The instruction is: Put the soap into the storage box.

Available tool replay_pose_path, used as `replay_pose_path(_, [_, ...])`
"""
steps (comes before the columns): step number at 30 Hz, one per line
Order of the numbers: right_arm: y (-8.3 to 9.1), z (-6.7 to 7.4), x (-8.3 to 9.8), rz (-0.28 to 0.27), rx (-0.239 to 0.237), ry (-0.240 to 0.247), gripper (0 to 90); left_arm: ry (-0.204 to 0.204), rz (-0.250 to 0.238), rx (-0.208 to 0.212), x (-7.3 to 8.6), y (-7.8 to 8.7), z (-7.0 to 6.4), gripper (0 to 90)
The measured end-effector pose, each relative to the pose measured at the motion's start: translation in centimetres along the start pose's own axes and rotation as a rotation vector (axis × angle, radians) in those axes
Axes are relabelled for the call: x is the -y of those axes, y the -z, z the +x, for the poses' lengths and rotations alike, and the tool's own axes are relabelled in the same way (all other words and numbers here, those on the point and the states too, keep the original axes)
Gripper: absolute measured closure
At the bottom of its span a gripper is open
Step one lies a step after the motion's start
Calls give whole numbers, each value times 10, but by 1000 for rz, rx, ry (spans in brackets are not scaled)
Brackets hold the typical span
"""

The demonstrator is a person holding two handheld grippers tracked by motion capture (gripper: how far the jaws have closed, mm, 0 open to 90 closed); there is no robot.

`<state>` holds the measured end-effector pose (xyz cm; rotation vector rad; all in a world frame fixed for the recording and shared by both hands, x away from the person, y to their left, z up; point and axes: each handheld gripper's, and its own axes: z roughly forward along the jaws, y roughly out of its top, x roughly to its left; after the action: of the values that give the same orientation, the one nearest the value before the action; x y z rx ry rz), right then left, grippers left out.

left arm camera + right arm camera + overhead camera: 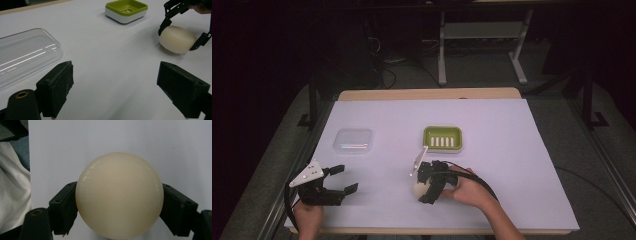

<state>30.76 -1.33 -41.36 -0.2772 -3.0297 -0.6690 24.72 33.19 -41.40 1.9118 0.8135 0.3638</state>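
The right claw (119,202) clamps the rounded soap (119,195), which could squirt free before reaching the dish (442,138) at twelve o'clock.

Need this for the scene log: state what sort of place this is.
Probably a lab or workshop recording bench: a white sheet covers the wooden-edged table, metal-legged equipment stands and loose cables crowd the dark floor behind.

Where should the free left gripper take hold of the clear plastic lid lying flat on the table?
Grip the clear lid by its near long edge, coming in low from the left gripper's side, with one jaw over the top and one under the rim. It lies flat and low, with rounded corners and a slick surface, so a top-down pinch across its full width would probably slip. The left gripper's jaws stand open with nothing between them.
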Motion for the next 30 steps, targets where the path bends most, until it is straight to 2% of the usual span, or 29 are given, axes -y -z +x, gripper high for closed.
replay_pose_path(10, [16, -4, 1, -2, 16, -2, 222, 3, -2, -1, 0, 0, 0, 131])
replay_pose_path(17, [26, -11, 5, -46, 5, -13, 222, 3, -3, -3, 0, 0, 0, 131])
replay_pose_path(30, [44, -17, 3, -62, 28, -18, 222, 1, -2, -3, 0, 0, 0, 131])
